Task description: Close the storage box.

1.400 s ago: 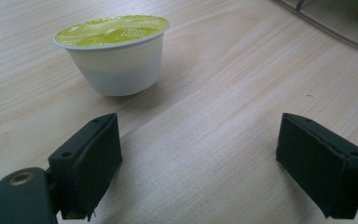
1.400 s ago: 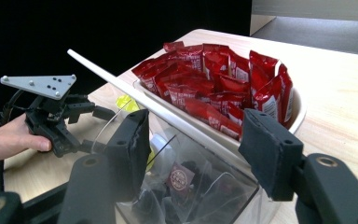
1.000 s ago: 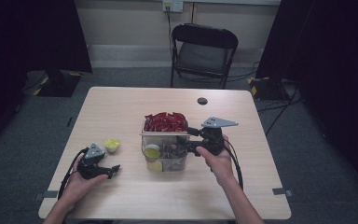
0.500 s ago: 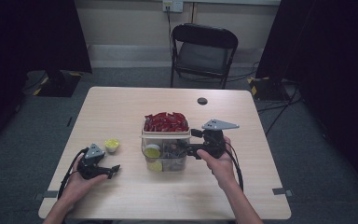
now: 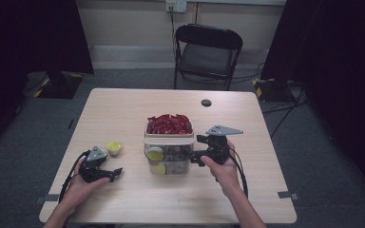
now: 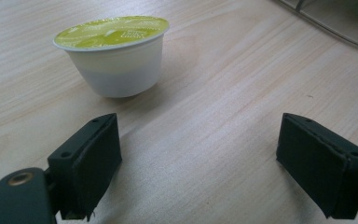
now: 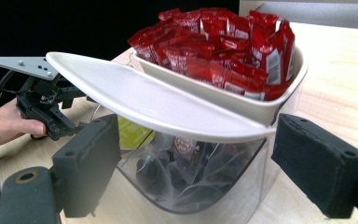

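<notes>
On the left of the bench (image 5: 123, 109), the left gripper (image 5: 114, 173) rests in the person's hand near the front edge, its jaws wide apart with only bare wood between them. Just beyond it stands a small white capsule (image 6: 112, 55) with a yellow-green foil lid, upright and clear of both pads; in the high view it sits a little to the far right of that gripper.

At the middle of the bench is a clear container (image 5: 167, 159) with a white upper tray (image 7: 242, 100) heaped with red sachets (image 7: 223, 42). Below the tray lie mesh tea bags and two yellow-green capsules (image 5: 155, 154) seen through the near wall.

To its right, the right gripper (image 5: 196, 151) points left at the container. Its jaws have just been opening and stand apart, either side of the container's near corner, pads not pressing on it.
</notes>
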`<state>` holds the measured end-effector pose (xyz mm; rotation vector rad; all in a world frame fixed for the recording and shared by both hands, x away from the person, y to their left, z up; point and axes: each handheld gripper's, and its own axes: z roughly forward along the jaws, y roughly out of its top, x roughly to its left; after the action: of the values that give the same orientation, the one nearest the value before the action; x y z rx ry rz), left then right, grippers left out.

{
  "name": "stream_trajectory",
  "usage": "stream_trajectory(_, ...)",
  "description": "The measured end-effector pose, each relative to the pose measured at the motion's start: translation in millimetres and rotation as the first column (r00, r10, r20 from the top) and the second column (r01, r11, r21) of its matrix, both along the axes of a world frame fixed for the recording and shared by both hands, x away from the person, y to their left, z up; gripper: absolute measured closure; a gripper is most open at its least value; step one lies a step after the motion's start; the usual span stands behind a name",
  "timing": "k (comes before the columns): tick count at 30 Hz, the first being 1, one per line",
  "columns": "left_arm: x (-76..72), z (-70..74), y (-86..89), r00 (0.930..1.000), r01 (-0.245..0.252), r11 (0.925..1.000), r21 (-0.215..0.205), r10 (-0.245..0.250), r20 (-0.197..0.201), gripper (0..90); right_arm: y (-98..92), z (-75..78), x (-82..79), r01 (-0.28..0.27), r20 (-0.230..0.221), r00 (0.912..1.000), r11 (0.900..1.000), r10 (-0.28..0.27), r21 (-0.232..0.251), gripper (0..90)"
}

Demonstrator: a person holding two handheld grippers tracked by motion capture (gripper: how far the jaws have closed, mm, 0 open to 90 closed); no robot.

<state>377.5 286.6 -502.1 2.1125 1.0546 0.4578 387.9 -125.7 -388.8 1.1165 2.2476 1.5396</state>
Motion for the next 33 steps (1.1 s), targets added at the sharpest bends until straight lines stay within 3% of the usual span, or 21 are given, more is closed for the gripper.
stream_trajectory(6,0.1,0.0,0.1,1.0000,0.002,1.0000,0.000,-0.002,0.000,13.1,0.3,-9.5,-6.4,-0.008,-0.010,0.9999,1.000,0.008,-0.019,17.1)
stream_trajectory(9,0.3,0.0,0.2,1.0000,0.003,1.0000,0.000,-0.003,0.001,13.1,-0.2,-13.0,-11.0,0.005,0.021,0.9998,1.000,-0.004,-0.024,18.2)
stream_trajectory(16,0.3,0.0,0.1,1.0000,0.003,1.0000,0.000,-0.003,0.001,13.1,2.6,-20.2,-12.6,-0.028,-0.013,0.9995,0.999,0.027,-0.036,16.1)
stream_trajectory(33,0.4,0.0,0.2,1.0000,0.004,1.0000,0.000,-0.004,0.000,13.0,8.0,-45.4,-11.7,-0.030,-0.059,0.9980,0.995,0.024,-0.094,17.2)
